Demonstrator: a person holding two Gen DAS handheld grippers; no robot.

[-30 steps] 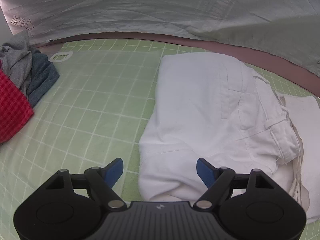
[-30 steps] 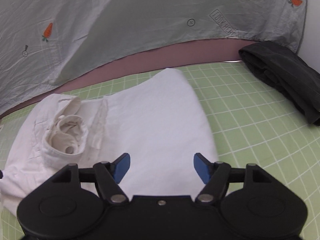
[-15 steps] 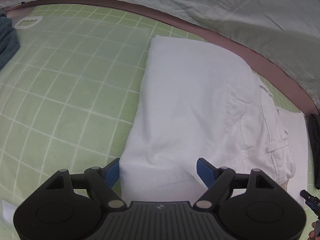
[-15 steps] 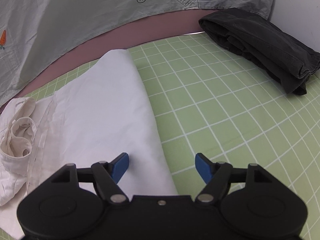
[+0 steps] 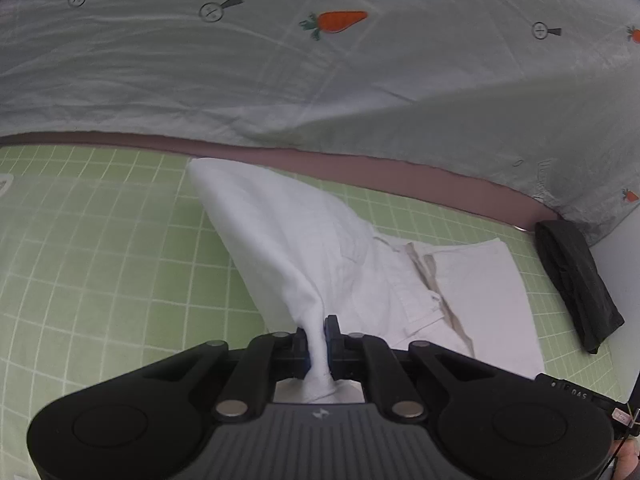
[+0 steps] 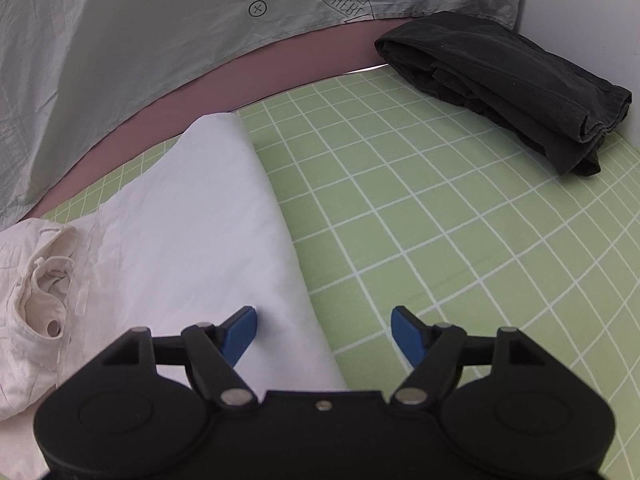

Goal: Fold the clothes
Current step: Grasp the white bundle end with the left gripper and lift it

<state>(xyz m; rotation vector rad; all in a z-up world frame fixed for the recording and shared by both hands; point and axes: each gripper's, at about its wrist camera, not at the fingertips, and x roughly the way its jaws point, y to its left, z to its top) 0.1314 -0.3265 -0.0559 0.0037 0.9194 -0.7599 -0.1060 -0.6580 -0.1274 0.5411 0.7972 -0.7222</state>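
White trousers lie on the green grid mat. My left gripper is shut on a pinched fold at the near end of one trouser leg, and the cloth rises from the mat into the blue pads. The waistband lies crumpled to the right. In the right wrist view the other white leg lies flat, its waistband bunched at the left. My right gripper stands open over that leg's right edge, the left pad above the cloth and the right pad above bare mat.
A folded black garment lies at the mat's far right edge. A grey cloth printed with carrots hangs behind the table, with a mauve strip below it. Bare green mat spreads right of the trousers.
My left gripper has gone from open around the trouser leg's end to shut on it, then lifted the cloth off the mat. My right gripper slid rightward to the leg's edge and stays open.
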